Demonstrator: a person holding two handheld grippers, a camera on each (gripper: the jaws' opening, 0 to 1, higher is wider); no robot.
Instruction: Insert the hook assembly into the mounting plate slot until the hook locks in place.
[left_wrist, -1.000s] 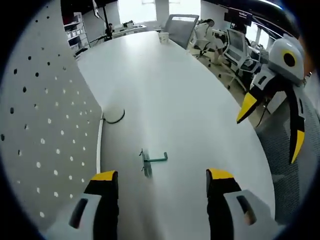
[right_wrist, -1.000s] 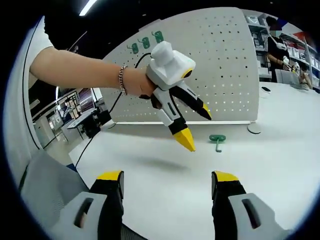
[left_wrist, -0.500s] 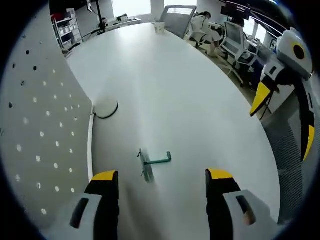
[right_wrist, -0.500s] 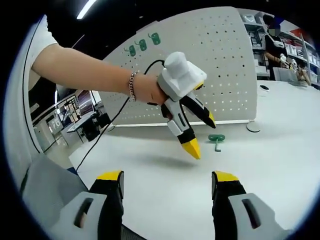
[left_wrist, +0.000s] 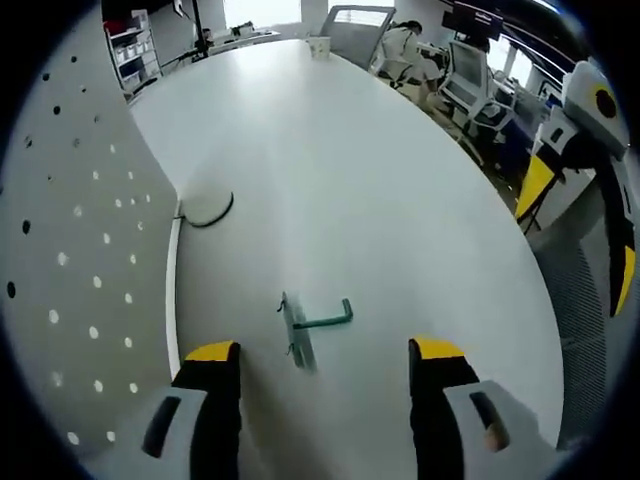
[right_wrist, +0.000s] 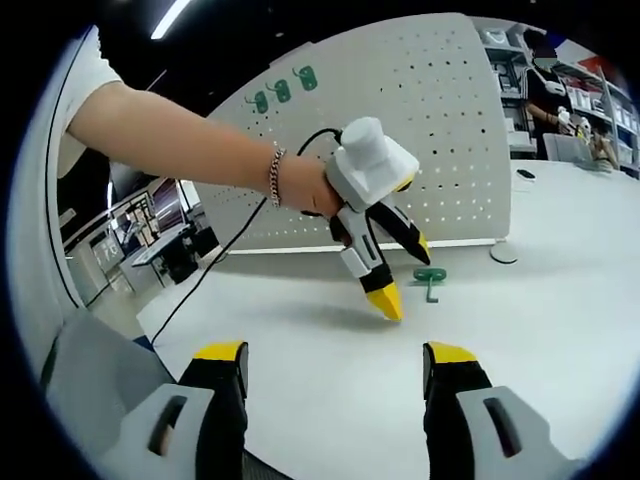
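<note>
One green hook assembly lies flat on the white tabletop, near the edge where the perforated mounting plate stands upright. The left gripper points down at it with both jaws spread wide and nothing between them; the hook is just ahead of the tips, not yet touched. In the right gripper view the left gripper hangs over the tabletop beside the hook, with the plate behind it. The right gripper waits farther back, its jaws also apart and empty.

The step in hand seems to be the pick-up. To do it well, I think the left gripper should come lower and centre its jaws around the thin shaft, not the flat base, then close firmly so the hook does not rotate. After this the base must face the plate squarely.

Count: one hook on the tabletop, three green hooks already high on the plate, one plate, two grippers.
</note>
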